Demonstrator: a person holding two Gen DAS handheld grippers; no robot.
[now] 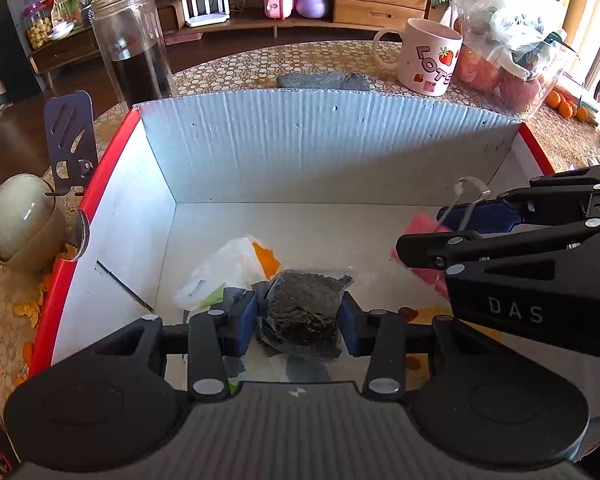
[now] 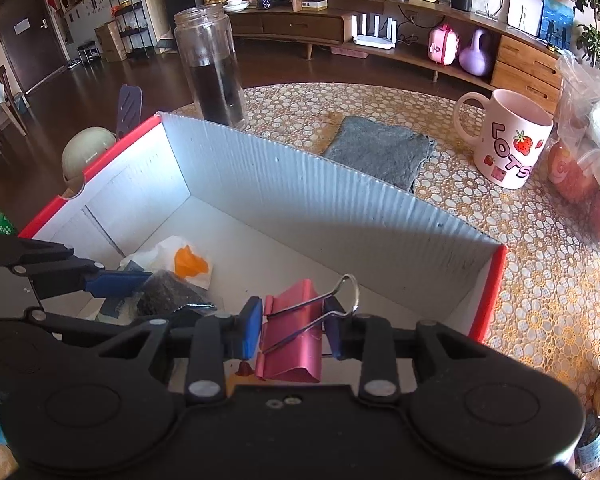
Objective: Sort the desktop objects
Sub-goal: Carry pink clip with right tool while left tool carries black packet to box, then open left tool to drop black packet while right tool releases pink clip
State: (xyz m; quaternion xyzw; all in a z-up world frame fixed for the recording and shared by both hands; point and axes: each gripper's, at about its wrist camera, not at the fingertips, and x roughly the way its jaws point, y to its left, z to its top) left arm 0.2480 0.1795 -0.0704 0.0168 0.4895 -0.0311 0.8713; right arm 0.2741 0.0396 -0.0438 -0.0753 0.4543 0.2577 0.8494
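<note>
Left wrist view: our left claw [image 1: 300, 320] pinches dark crinkly wrapped block [image 1: 303, 316], light, soft | right claw [image 2: 294, 330] clamps stiff pink metal binder clip [image 2: 290, 340] across its body, wire handles slippery

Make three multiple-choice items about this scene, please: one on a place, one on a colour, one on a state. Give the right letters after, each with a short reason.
1. Where does the grey cloth lie?
A. inside the box
B. on the table behind the box
C. under the mug

2. What colour is the binder clip in the right gripper?
A. pink
B. green
C. black

3. What is the state of the left gripper?
A. open and empty
B. shut on the clear jar
C. shut on a dark wrapped packet

Answers:
1 B: the cloth rests on the patterned table beyond the box wall.
2 A: the clip body is pink with wire handles.
3 C: both blue pads press the dark wrapped packet over the box.
</note>
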